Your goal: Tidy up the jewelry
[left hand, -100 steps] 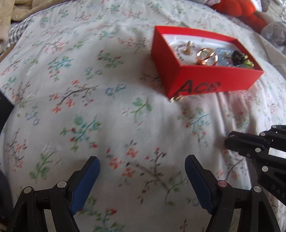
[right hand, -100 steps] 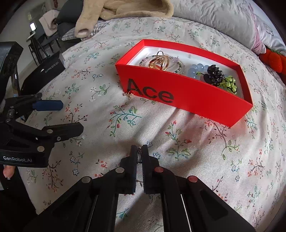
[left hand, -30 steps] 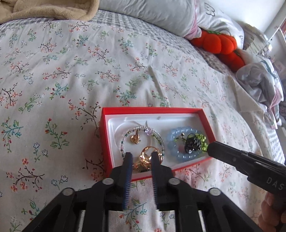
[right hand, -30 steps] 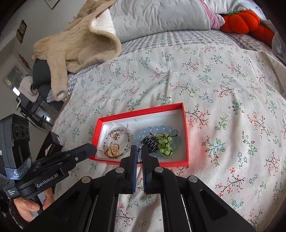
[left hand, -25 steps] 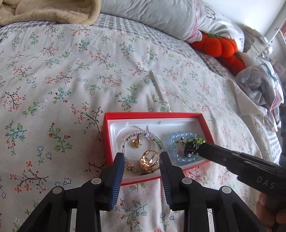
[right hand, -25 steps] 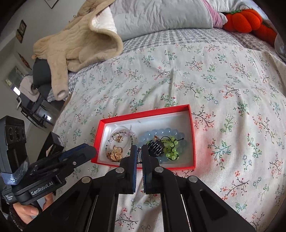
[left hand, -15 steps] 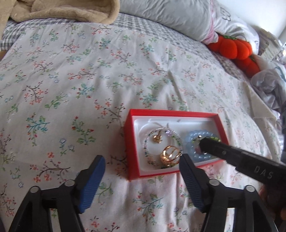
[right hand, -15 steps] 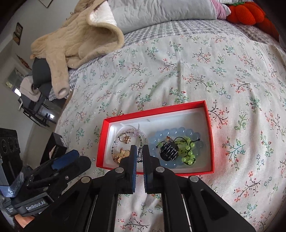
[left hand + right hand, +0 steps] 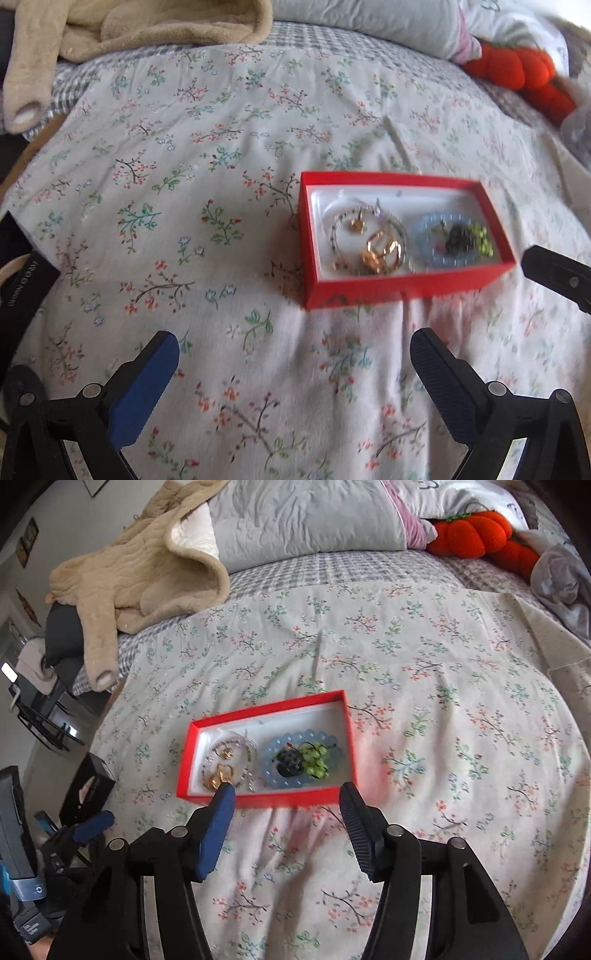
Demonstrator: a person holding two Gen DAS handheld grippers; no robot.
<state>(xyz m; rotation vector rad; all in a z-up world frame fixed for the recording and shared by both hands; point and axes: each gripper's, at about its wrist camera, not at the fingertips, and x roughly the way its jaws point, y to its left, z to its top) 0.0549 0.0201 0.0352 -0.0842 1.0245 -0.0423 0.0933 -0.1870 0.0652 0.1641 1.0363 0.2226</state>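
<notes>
A red box lies open and flat mid-bed on the floral bedspread. Its left half holds a clear beaded bracelet ringing gold earrings; its right half, a pale blue bead bracelet under black-and-green beads.

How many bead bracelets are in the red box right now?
2: a clear beaded bracelet at the box's left end, a blue bead bracelet at its right end. Charms lie on both, so more could be hidden.

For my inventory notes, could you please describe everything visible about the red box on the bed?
The red box is a shallow, open rectangular tray, apparently cardboard, with a white lining. It sits flat on the floral bedspread, with dark lettering on its near wall. Inside lie a clear beaded bracelet ringing gold pieces at one end, and a pale blue bead bracelet around black and green beads at the other. Neither gripper touches it.
</notes>
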